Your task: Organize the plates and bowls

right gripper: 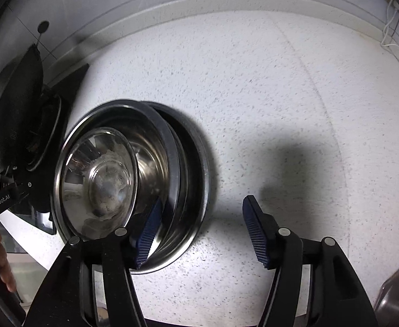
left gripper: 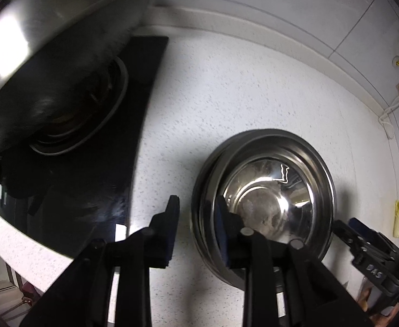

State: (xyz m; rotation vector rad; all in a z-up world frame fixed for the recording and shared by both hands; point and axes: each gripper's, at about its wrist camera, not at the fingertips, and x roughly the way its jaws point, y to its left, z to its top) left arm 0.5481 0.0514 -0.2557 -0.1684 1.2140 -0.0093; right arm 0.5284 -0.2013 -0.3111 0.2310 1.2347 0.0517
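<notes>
- Stacked round stainless-steel bowls [left gripper: 264, 204] sit on the white speckled desk [left gripper: 226, 95], just right of the black glass cooktop [left gripper: 134, 125]; same stack in right wrist view [right gripper: 128, 185] at centre-left, near the desk's front edge.
- Stack looks like a shiny inner bowl nested in wider, duller steel dishes; rims offset, not concentric. Exact count cannot be told.
- Inner bowl bottom has pale smeared residue, seen in both views.
- Left hand-held gripper [left gripper: 196, 218]: jaws apart, holding nothing. Its right finger overlaps the stack's left rim in the picture, its left finger is over bare desk; contact with the rim cannot be told.
- Right hand-held gripper [right gripper: 202, 231]: jaws wide apart, nothing between them. Its left blue ribbed pad [right gripper: 147, 234] lies over the stack's lower right rim, its right pad is over bare desk with a dark shadow behind; touching or not cannot be told.
- Right hand-held gripper also shows in left wrist view [left gripper: 368, 248], just right of the stack.
- Left hand-held gripper body shows at the left edge of right wrist view, lettered "GenRobot.AI".
- Cooktop carries a round burner ring [left gripper: 90, 117], partly hidden by a large blurred steel surface [left gripper: 36, 41] filling the upper left of left wrist view.
- Far: raised desk backsplash, grey tiled wall [left gripper: 294, 5], white cable [left gripper: 392, 103] in the right corner.
</notes>
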